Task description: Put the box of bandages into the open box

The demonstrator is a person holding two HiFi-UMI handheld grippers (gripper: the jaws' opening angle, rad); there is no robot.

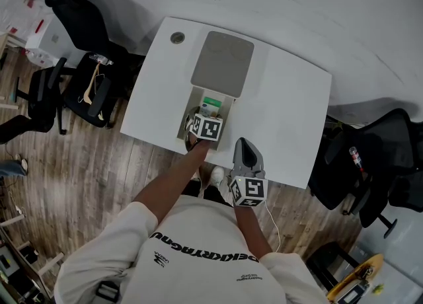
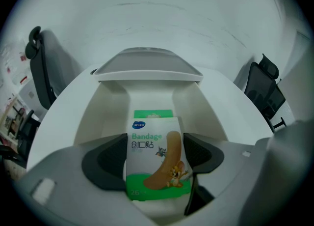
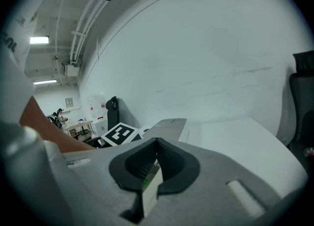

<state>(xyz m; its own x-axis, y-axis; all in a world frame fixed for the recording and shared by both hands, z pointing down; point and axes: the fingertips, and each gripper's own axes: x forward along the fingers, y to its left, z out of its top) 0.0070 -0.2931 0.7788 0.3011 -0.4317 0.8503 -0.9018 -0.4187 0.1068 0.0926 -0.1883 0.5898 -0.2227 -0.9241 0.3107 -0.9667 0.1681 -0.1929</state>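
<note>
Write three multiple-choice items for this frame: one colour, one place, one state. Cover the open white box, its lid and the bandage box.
1. The hinged-back lid of the white plastic open box is:
A grey
B red
C black

2. The green-and-white cardboard bandage box is:
A on top of the lid
B between the jaws of the left gripper, above the open box's interior
C behind the lid

3. The left gripper's jaws are:
A wide apart and empty
B closed on the bandage box
C clamped on the lid

Answers:
1 A: the head view shows a grey lid.
2 B: the left gripper view shows the box's white walls around it.
3 B: both dark pads meet its sides.
</note>
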